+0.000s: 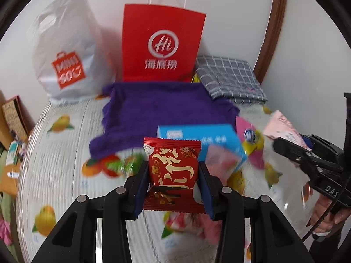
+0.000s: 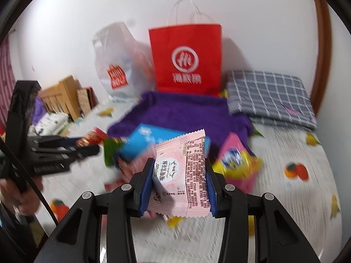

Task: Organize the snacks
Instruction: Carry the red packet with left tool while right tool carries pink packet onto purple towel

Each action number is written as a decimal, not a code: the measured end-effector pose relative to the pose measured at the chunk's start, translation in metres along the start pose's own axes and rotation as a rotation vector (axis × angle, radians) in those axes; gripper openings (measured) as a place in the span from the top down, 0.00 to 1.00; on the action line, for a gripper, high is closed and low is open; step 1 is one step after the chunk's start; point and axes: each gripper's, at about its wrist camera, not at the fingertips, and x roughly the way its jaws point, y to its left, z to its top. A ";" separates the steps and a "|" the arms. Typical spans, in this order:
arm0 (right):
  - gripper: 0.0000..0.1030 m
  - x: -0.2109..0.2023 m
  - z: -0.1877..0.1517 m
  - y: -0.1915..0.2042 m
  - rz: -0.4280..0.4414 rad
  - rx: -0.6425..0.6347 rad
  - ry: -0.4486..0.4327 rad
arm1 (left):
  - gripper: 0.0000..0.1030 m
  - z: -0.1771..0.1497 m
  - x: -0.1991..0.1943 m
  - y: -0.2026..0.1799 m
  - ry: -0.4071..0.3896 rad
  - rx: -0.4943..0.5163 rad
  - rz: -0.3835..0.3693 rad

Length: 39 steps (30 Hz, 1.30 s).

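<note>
Underneath, fruit-print tablecloth (image 1: 65, 175), white wall (image 1: 230, 4).

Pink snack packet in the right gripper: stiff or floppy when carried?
The pink snack packet probably holds its shape: it stands upright above the right gripper without drooping. Likely light, being a small sealed wrapper. The smooth film may slip.

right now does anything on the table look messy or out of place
Yes. The loose snacks lie jumbled: a blue rectangular box sits askew, half on the rumpled purple cloth, with a pink-and-yellow packet tilted beside it. The red paper bag stands upright.
</note>
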 end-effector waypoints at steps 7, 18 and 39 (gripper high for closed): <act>0.60 0.026 0.059 -0.006 -0.010 0.008 -0.002 | 0.61 0.055 0.012 0.000 -0.021 -0.010 -0.019; 0.60 0.076 0.141 -0.017 -0.014 -0.021 -0.046 | 0.61 0.129 0.050 0.023 -0.038 -0.037 0.015; 0.60 0.180 0.127 -0.067 0.026 -0.065 0.097 | 0.61 0.134 0.150 0.064 0.084 -0.025 0.074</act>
